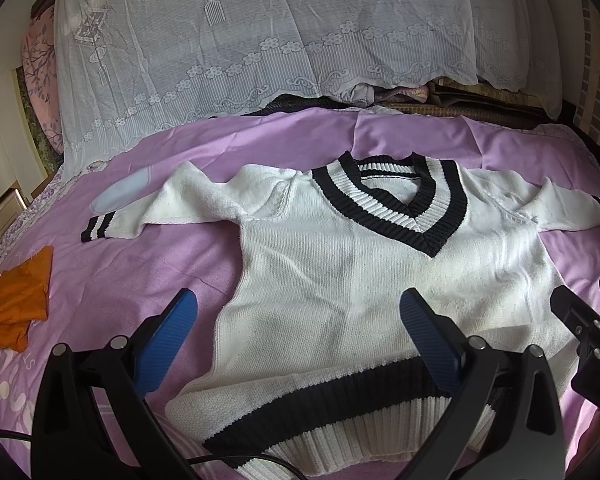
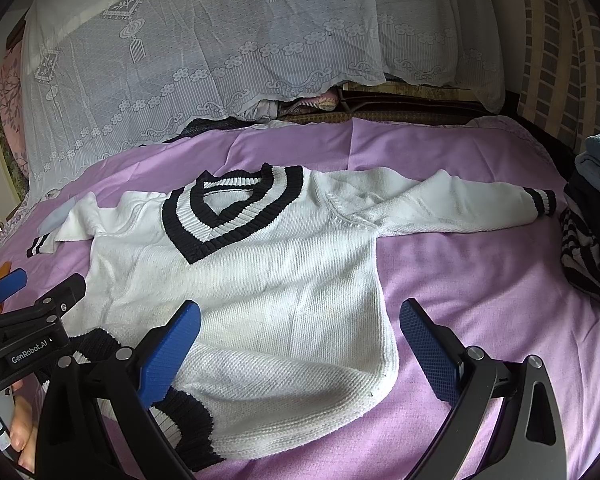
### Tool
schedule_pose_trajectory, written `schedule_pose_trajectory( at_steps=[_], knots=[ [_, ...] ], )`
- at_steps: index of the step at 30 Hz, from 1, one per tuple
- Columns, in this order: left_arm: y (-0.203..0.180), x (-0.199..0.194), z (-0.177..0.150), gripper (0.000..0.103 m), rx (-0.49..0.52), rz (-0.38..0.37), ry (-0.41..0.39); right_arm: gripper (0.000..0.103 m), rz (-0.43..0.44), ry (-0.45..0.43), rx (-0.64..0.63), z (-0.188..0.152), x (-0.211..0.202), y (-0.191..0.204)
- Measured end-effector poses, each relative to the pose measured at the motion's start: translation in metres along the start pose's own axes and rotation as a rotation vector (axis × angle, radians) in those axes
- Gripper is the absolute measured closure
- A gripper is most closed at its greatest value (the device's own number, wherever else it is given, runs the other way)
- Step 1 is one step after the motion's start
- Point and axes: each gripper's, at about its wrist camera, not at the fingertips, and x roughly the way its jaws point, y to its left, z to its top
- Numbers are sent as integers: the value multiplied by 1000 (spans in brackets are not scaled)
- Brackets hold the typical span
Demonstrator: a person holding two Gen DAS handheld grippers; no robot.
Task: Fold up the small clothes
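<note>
A small white knit sweater (image 1: pixel 340 280) with a black-and-white V collar, cuffs and hem lies face up on the purple bed sheet (image 1: pixel 172 264), sleeves spread to both sides. It also shows in the right wrist view (image 2: pixel 260 280). My left gripper (image 1: pixel 298 308) is open and empty, hovering over the sweater's lower left part near the hem. My right gripper (image 2: pixel 300 316) is open and empty over the sweater's lower right edge. The right gripper shows at the right edge of the left wrist view (image 1: pixel 588 304); the left gripper shows at the left edge of the right wrist view (image 2: pixel 32 292).
An orange cloth (image 1: pixel 16 308) lies on the sheet at the left. A white lace cover (image 1: pixel 260 40) drapes the piled bedding behind. Stacked folded clothes (image 2: pixel 592 216) sit at the right edge. A pale blue patch (image 1: pixel 120 196) lies by the left sleeve.
</note>
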Motion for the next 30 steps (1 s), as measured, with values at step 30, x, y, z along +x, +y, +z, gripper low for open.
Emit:
schedule_pose_trajectory(
  at_steps=[30],
  knots=[
    [1,-2,-1,4,20,16,-7,3,-1,9,-7,-8,2,4]
  ],
)
